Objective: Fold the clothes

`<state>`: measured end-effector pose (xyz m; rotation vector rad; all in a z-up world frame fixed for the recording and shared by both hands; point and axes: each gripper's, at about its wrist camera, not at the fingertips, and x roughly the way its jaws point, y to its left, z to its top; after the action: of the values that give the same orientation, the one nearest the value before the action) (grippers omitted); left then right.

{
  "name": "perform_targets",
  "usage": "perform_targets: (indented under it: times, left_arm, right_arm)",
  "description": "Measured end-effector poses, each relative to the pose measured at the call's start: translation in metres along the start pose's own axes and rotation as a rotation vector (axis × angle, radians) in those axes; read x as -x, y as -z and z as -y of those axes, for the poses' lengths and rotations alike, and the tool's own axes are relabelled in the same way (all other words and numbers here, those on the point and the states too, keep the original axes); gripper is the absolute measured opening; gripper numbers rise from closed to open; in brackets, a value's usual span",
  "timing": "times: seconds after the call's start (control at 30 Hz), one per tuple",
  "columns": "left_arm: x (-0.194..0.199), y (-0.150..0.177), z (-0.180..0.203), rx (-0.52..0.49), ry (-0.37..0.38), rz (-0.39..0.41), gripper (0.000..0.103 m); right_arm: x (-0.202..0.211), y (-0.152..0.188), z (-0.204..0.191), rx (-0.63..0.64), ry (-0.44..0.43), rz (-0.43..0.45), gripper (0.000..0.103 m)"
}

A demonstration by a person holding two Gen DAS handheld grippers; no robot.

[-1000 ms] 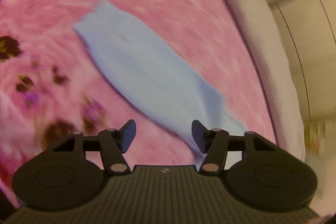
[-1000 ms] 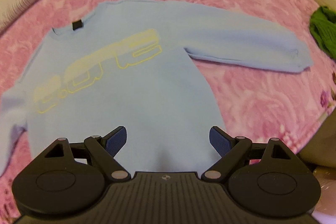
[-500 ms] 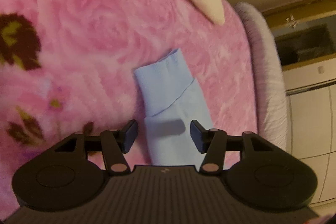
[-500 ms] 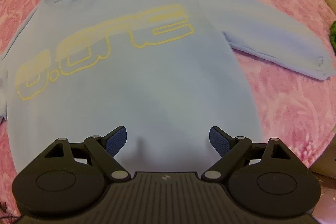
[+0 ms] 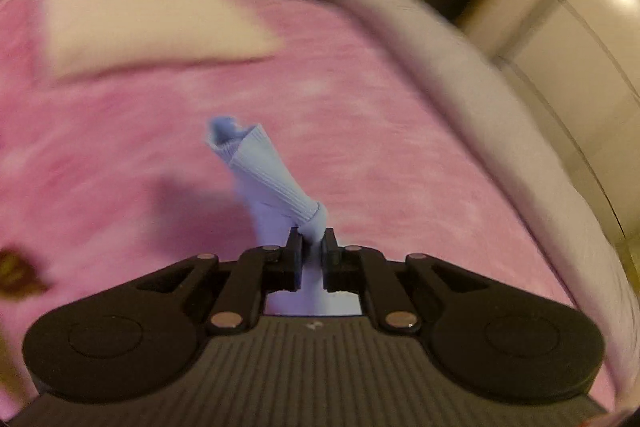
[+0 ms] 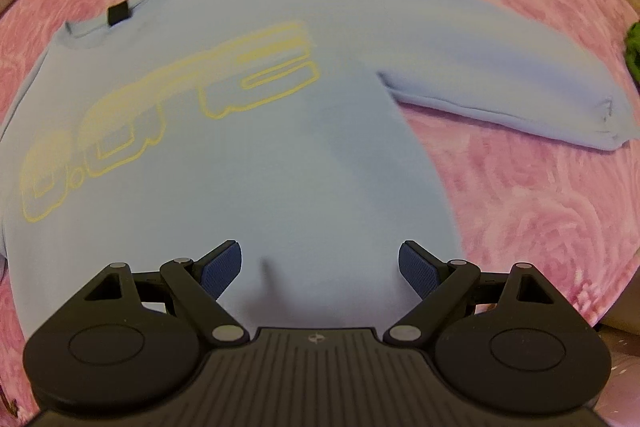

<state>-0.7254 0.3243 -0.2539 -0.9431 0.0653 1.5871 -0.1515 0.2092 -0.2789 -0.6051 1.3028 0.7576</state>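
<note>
gripping the sleeve cuff (image 5: 256,167), the left gripper (image 5: 311,247) looked mid sleeve-fold.
right gripper (image 6: 320,267) hung fingers apart over the flat sweatshirt (image 6: 260,147); next, probably carrying the cuff across its body.

Warm dim light; left view motion-blurred, fisheye edges bent.

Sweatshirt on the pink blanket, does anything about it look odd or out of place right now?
Mostly no. The sweatshirt lies flat, front up. One sleeve cuff is bunched and sticking up off the pink blanket, because the left tool is shut on it. The right tool hangs open over the hem. A green garment sits at the edge.
</note>
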Motion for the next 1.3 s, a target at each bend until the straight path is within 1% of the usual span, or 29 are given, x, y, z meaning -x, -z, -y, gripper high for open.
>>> perform_targets:
  times: [0.03,0.1,0.17,0.2,0.27,0.3,0.33,0.37,0.4,0.43,0.5,0.53,0.6,0.67,0.73,0.77,0.8,0.83,0.9,1.0,1.07,1.13,1.2,1.27,1.3]
  left_arm:
    - [0.003,0.004,0.029,-0.068,0.054,0.002,0.005]
    - [0.013,0.021,0.091,-0.169,0.188,-0.008,0.005]
    - [0.024,0.053,0.151,-0.242,0.336,-0.069,0.006]
    - [0.029,0.069,0.181,-0.278,0.411,-0.101,0.008]
    - [0.031,0.116,0.232,-0.342,0.545,-0.236,0.022]
    - [0.029,0.14,0.25,-0.357,0.579,-0.3,0.023]
    - [0.028,0.163,0.266,-0.37,0.608,-0.363,0.027]
    - [0.024,0.183,0.277,-0.38,0.598,-0.428,0.034]
    - [0.02,0.203,0.286,-0.39,0.582,-0.494,0.034]
    - [0.017,0.218,0.289,-0.398,0.551,-0.534,0.034]
    - [0.016,0.233,0.284,-0.409,0.49,-0.569,0.036]
    - [0.014,0.232,0.276,-0.406,0.456,-0.577,0.039]
    - [0.01,0.226,0.258,-0.399,0.388,-0.589,0.039]
    - [0.002,0.214,0.239,-0.388,0.334,-0.601,0.039]
    - [-0.001,0.201,0.224,-0.388,0.282,-0.606,0.039]
    - [0.0,0.194,0.217,-0.392,0.265,-0.607,0.039]
    - [0.002,0.19,0.212,-0.395,0.251,-0.609,0.039]
    - [0.005,0.186,0.206,-0.399,0.239,-0.612,0.039]
    - [0.004,0.178,0.196,-0.402,0.226,-0.617,0.039]
    - [-0.003,0.169,0.184,-0.41,0.207,-0.622,0.039]
    - [-0.009,0.165,0.179,-0.416,0.194,-0.625,0.039]
    - [-0.015,0.163,0.177,-0.418,0.19,-0.63,0.039]
    - [-0.021,0.161,0.176,-0.419,0.188,-0.637,0.039]
    - [-0.027,0.159,0.174,-0.42,0.185,-0.643,0.039]
    - [-0.03,0.158,0.175,-0.424,0.187,-0.644,0.039]
  right_arm:
    - [0.001,-0.001,0.006,-0.006,-0.007,0.003,0.088]
    - [0.004,-0.002,0.022,-0.021,-0.017,0.008,0.088]
    - [0.006,-0.004,0.039,-0.042,-0.024,0.015,0.088]
    - [0.007,-0.007,0.05,-0.059,-0.024,0.022,0.088]
    - [0.01,-0.012,0.071,-0.092,-0.025,0.037,0.088]
    - [0.01,-0.015,0.081,-0.104,-0.023,0.046,0.088]
    - [0.011,-0.018,0.09,-0.116,-0.021,0.056,0.088]
    - [0.012,-0.021,0.099,-0.128,-0.019,0.065,0.088]
    - [0.012,-0.024,0.108,-0.14,-0.017,0.074,0.088]
    - [0.012,-0.027,0.115,-0.15,-0.019,0.079,0.088]
    - [0.011,-0.031,0.128,-0.173,-0.048,0.093,0.089]
    - [0.009,-0.032,0.131,-0.185,-0.085,0.097,0.089]
    - [0.005,-0.033,0.134,-0.204,-0.173,0.1,0.087]
    - [-0.004,-0.033,0.128,-0.206,-0.32,0.086,0.079]
    - [-0.017,-0.034,0.114,-0.209,-0.439,0.065,0.062]
    - [-0.024,-0.034,0.107,-0.213,-0.494,0.056,0.057]
    - [-0.033,-0.037,0.097,-0.221,-0.543,0.047,0.048]
    - [-0.041,-0.039,0.088,-0.228,-0.592,0.039,0.044]
    - [-0.056,-0.044,0.069,-0.236,-0.667,0.026,0.043]
    - [-0.078,-0.052,0.036,-0.235,-0.714,-0.003,0.044]
    - [-0.092,-0.057,0.018,-0.249,-0.718,-0.007,0.047]
    - [-0.102,-0.06,0.005,-0.262,-0.718,0.002,0.048]
    - [-0.11,-0.064,-0.004,-0.272,-0.716,0.034,0.046]
    - [-0.109,-0.07,-0.01,-0.26,-0.73,0.085,0.016]
    - [-0.1,-0.073,-0.009,-0.23,-0.727,0.14,0.009]
